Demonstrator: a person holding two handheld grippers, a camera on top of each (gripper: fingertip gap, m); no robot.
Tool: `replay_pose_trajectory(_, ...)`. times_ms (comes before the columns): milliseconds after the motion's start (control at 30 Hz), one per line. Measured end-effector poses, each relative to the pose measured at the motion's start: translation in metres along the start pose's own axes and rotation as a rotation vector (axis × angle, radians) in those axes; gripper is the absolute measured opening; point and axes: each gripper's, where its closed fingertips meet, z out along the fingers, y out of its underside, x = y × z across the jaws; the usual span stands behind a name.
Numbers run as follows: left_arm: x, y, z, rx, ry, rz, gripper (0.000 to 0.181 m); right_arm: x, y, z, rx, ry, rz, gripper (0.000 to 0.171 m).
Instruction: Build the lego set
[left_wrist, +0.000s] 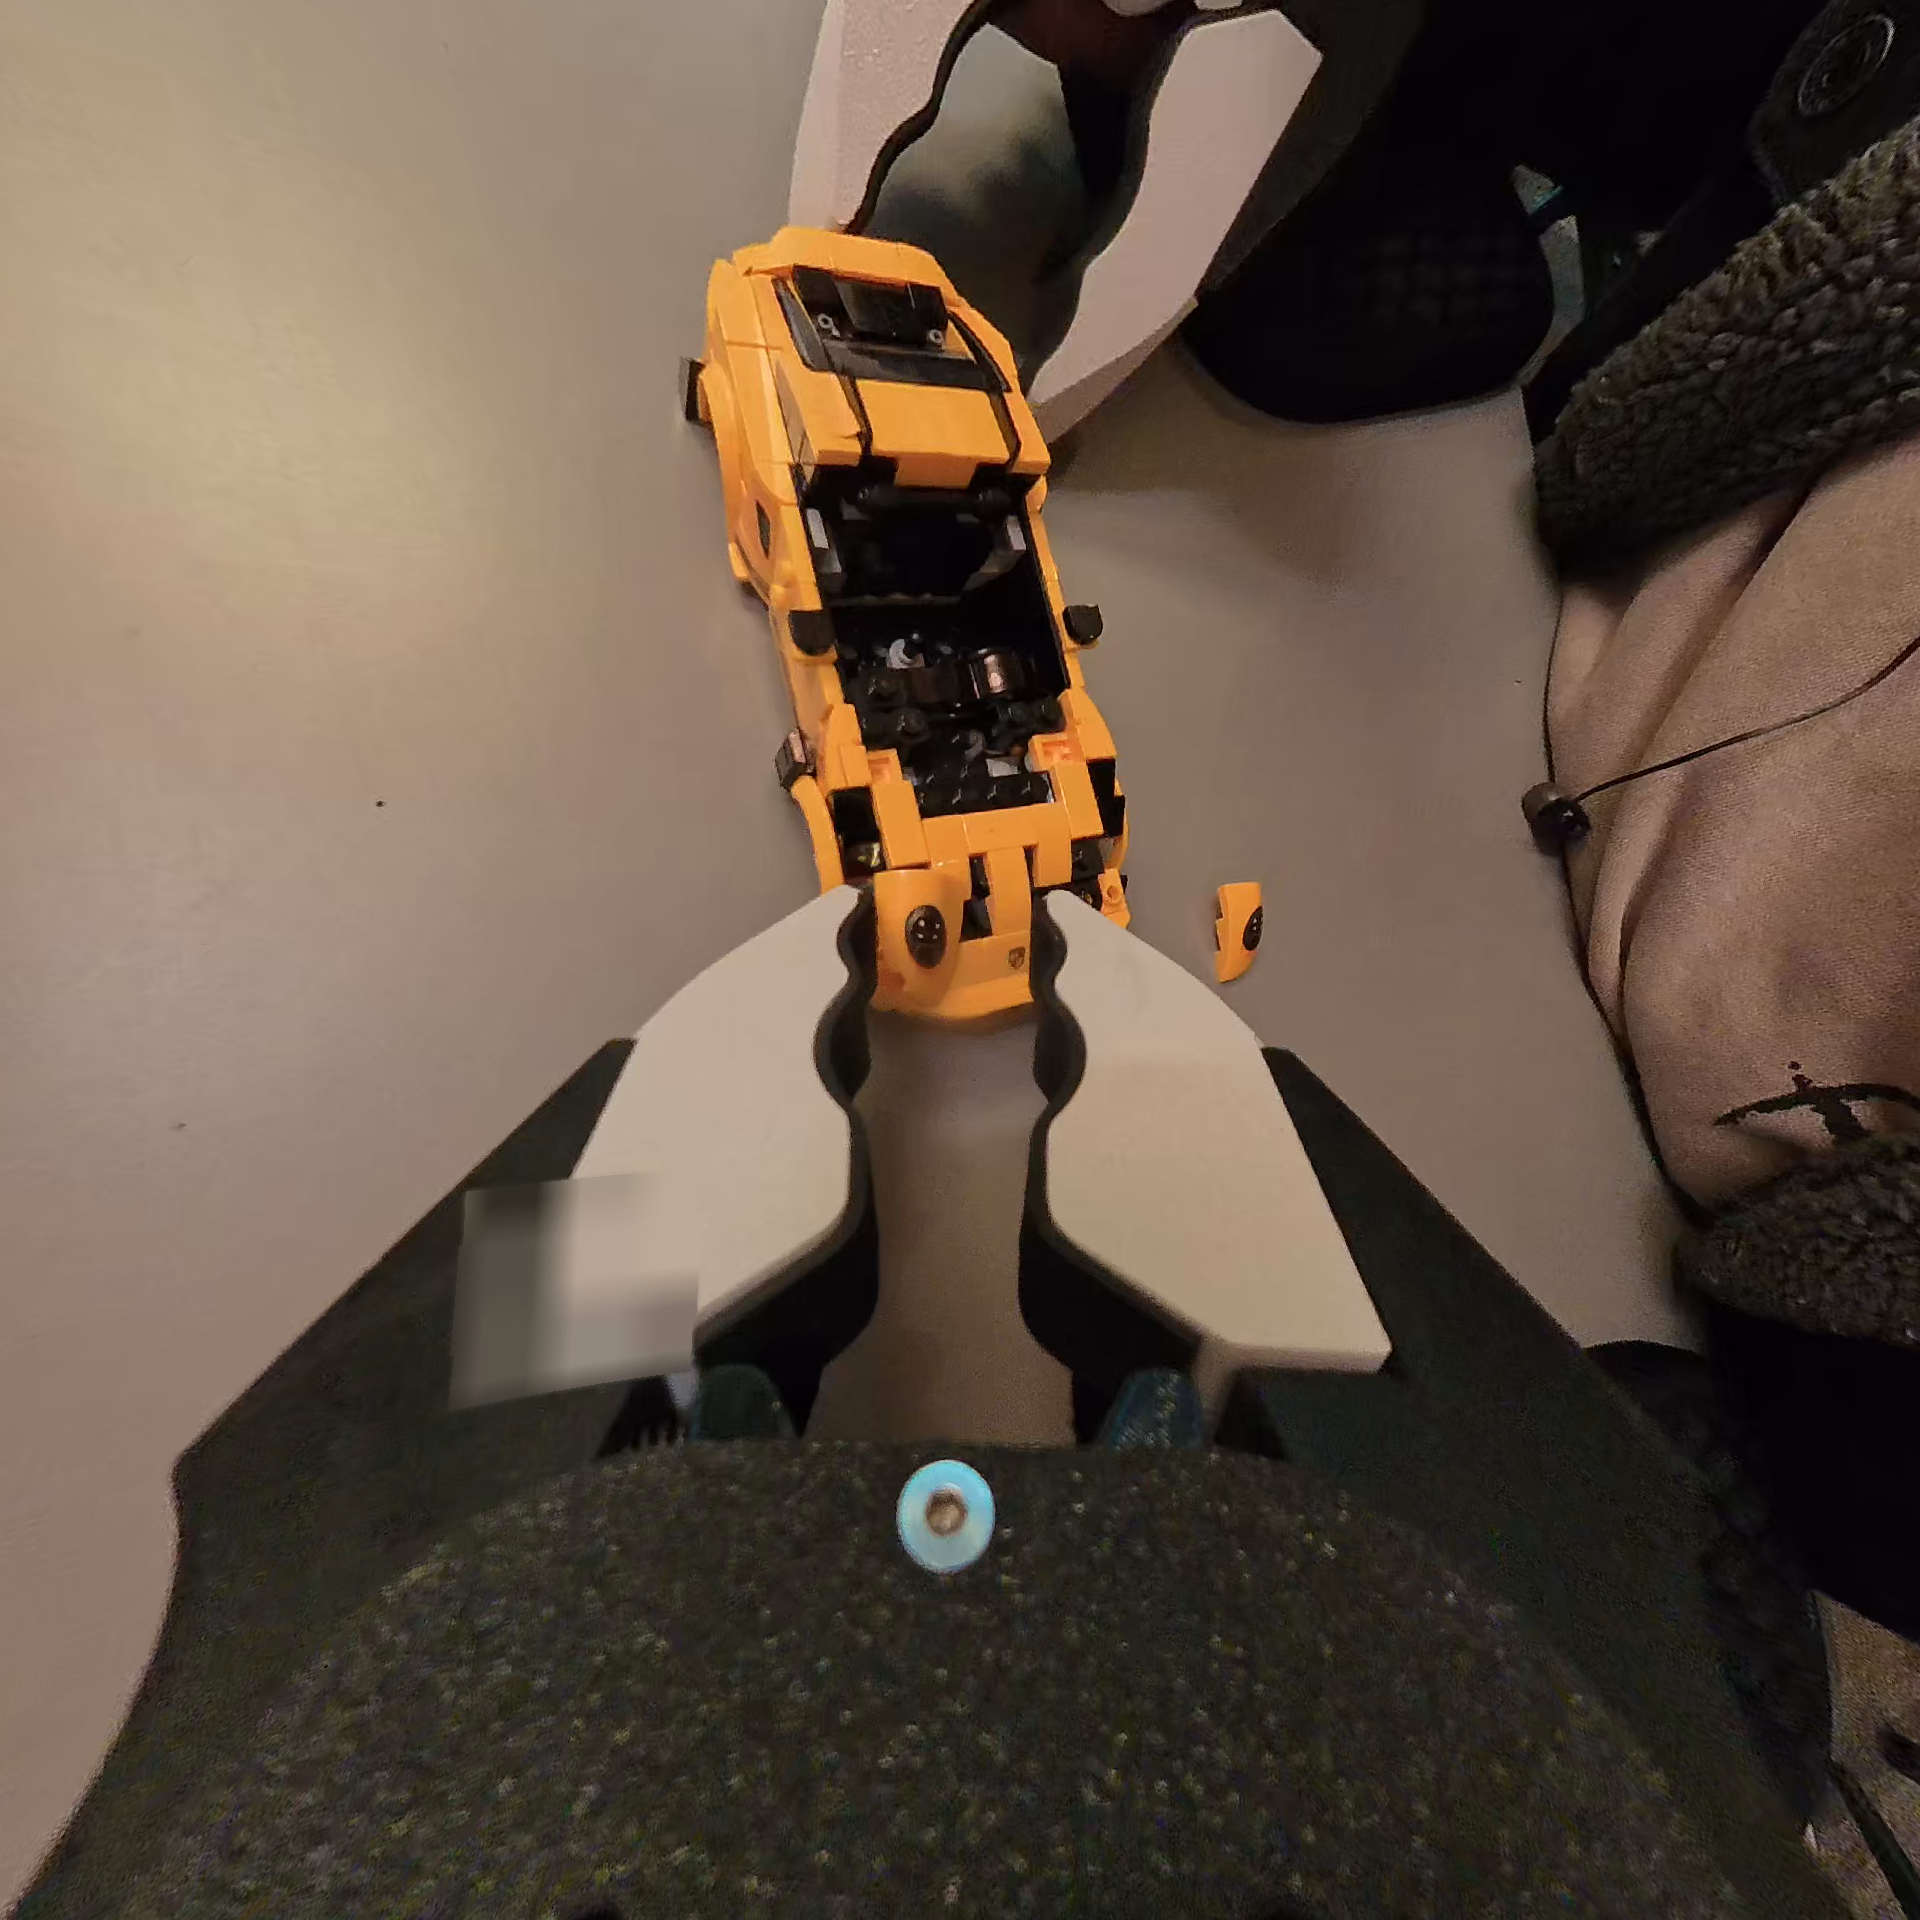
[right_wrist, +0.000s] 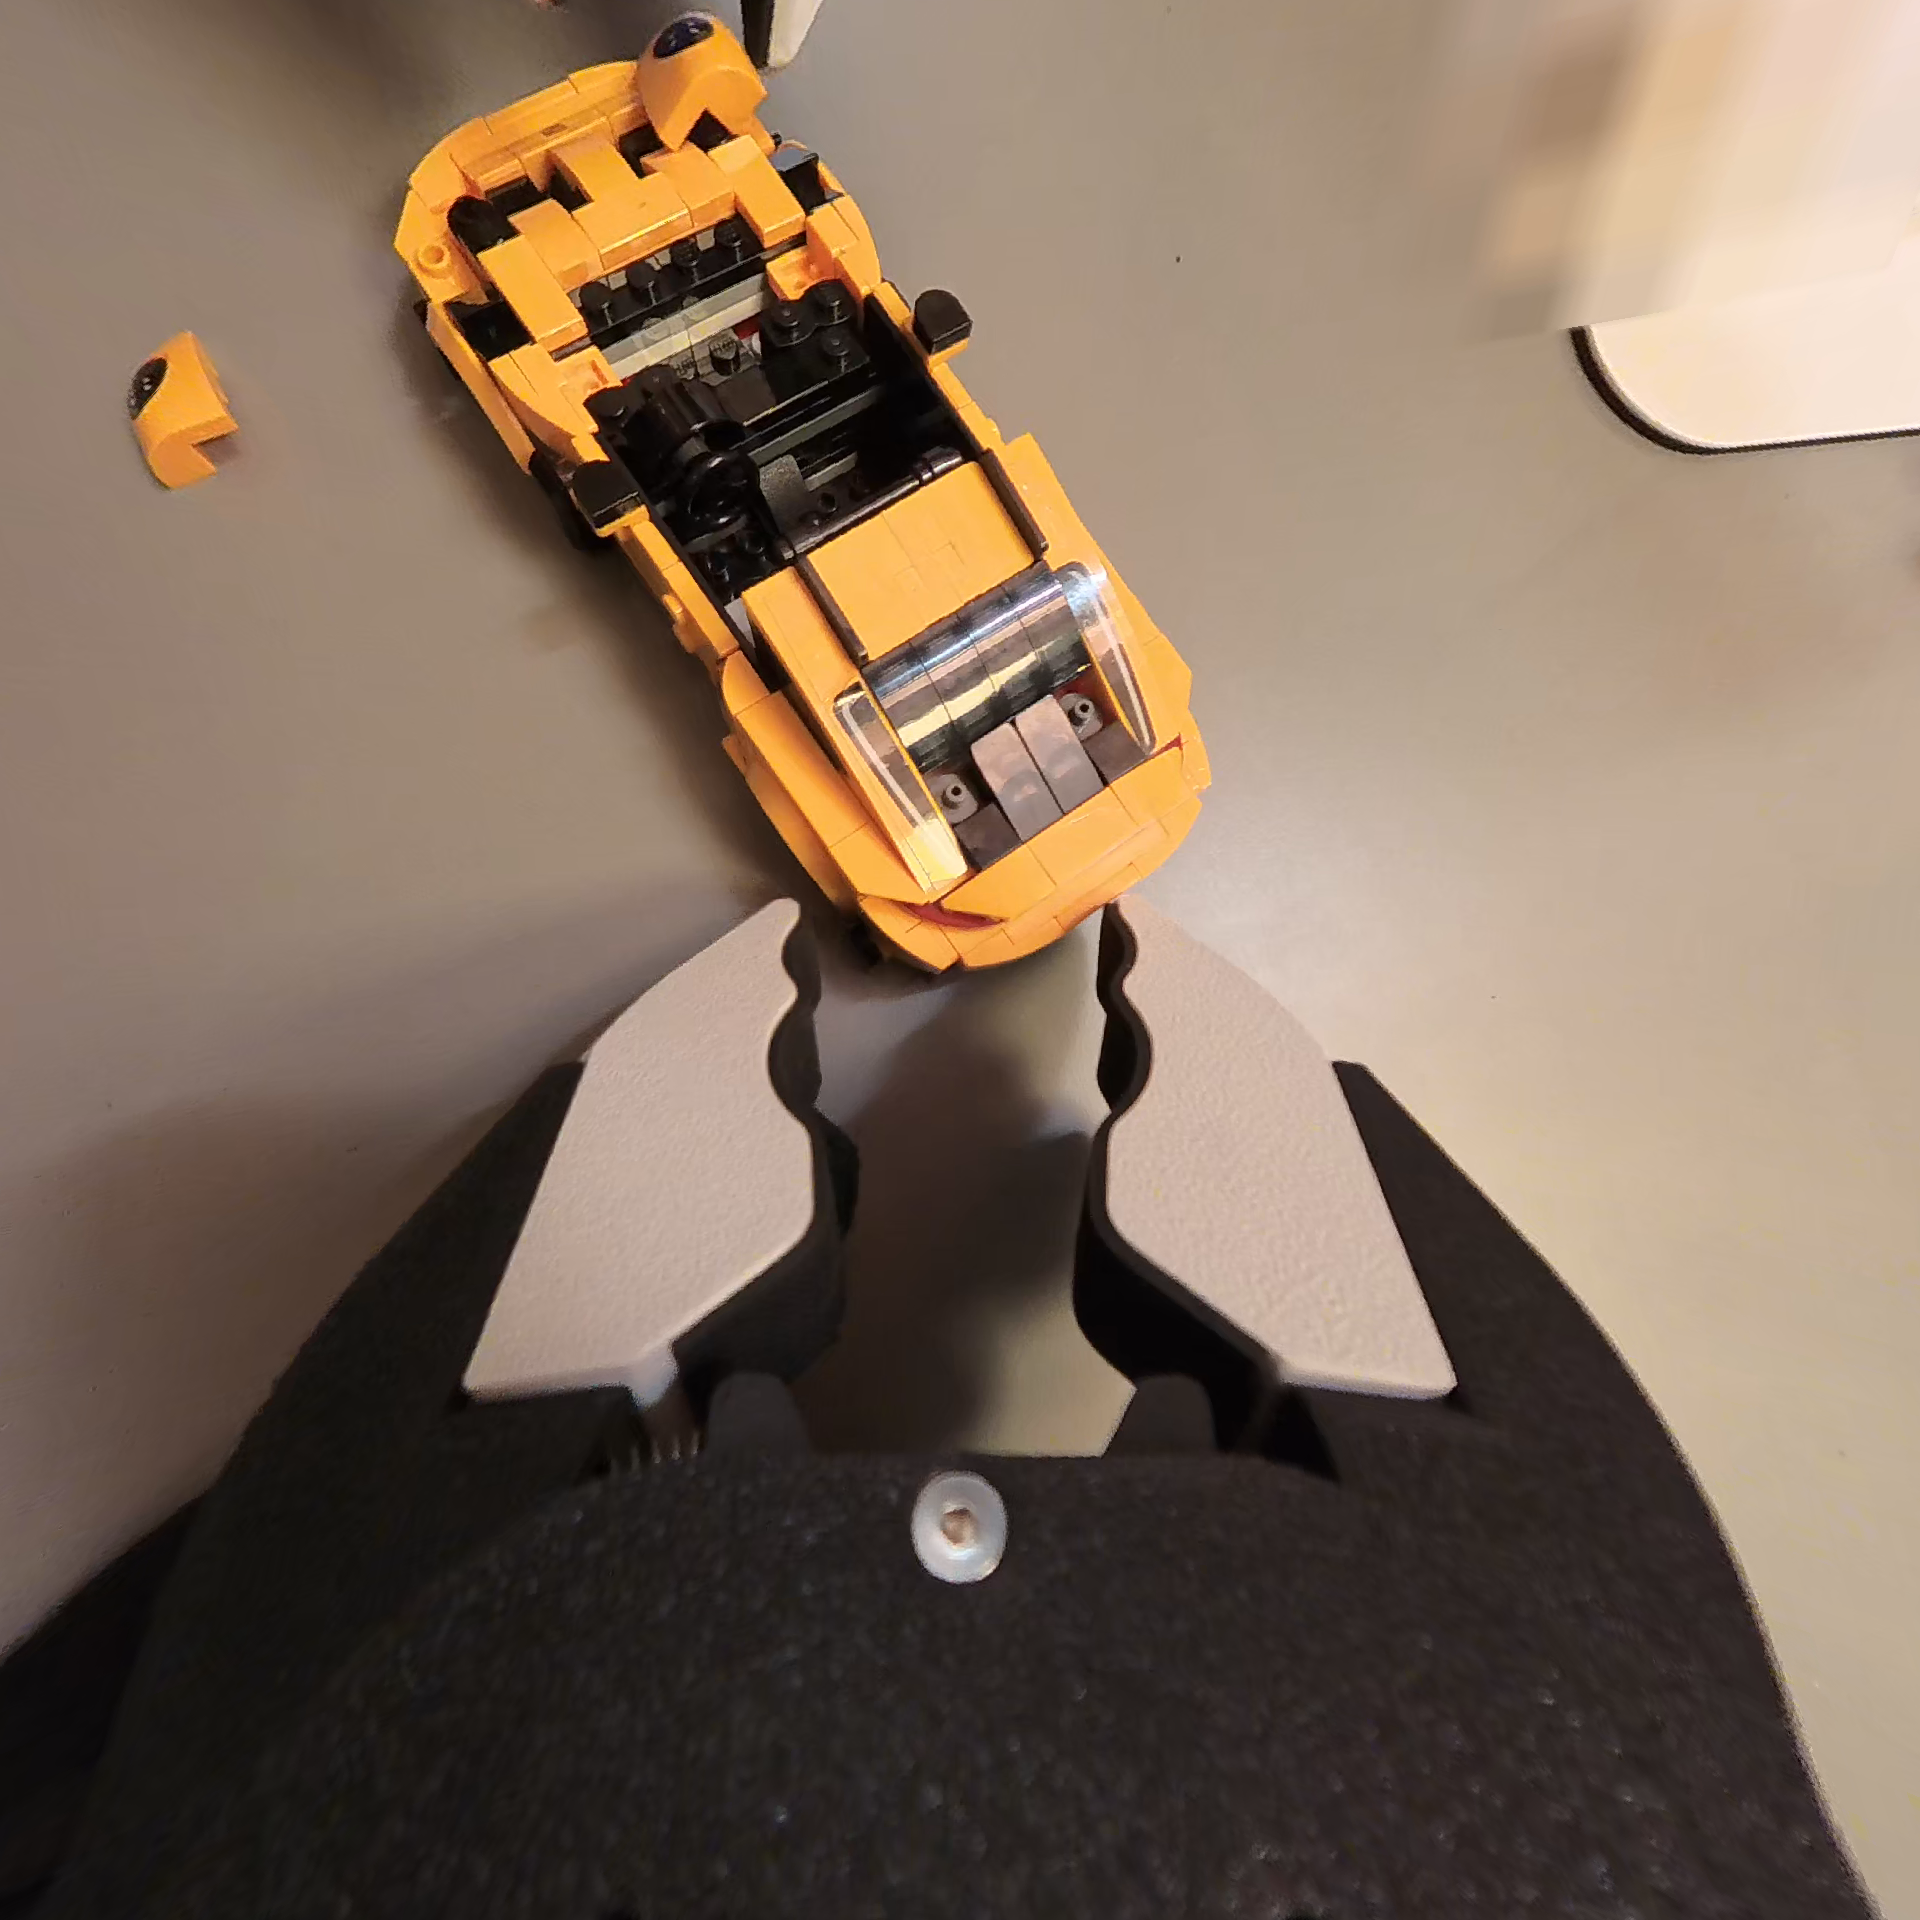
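Here sits the orange-and-black brick-built sports car (left_wrist: 914, 623), roofless, resting on the plain grey tabletop (left_wrist: 364, 520) with its black cockpit open to view. The left gripper (left_wrist: 951, 914), grey-fingered with black wavy pads, is at the nose of the car, and its fingertips (left_wrist: 1081, 920) press in on either side of the front end, right where a small curved orange headlight brick with a dark oval print (left_wrist: 920, 930) sits on the corner. Clamped on the nose, by the look of it.

Off to one side, just beside the front of the car and apart from it, lies a second curved orange headlight brick (left_wrist: 1240, 930), loose on the table.

At the other end, the right gripper (right_wrist: 956, 925) faces the rear of the car (right_wrist: 800, 499). Its jaws are spread apart, one tip close beside the tail, the other clear of it; whether the near tip touches, I cannot tell. Nothing is held between them.

Along the table edge there is a beige fleece-trimmed garment (left_wrist: 1714, 831) with a thin black cord (left_wrist: 1662, 769) lying across it.
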Motion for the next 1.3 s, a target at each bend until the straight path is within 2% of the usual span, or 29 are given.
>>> replay_pose_trajectory(567, -0.002, 0.003, -0.009, 0.03, -0.007, -0.022, 0.026, 0.017, -0.003, 0.005, 0.002, 0.014, -0.021, 0.05)
replay_pose_trajectory(933, -0.008, 0.01, 0.0, 0.067, 0.115, -0.141, 0.015, 0.025, -0.007, 0.009, 0.014, 0.029, -0.035, 0.047)
replay_pose_trajectory(1300, -0.007, 0.008, 0.005, 0.084, 0.061, -0.277, 0.013, 0.032, -0.013, 0.015, 0.024, 0.042, -0.055, 0.041)
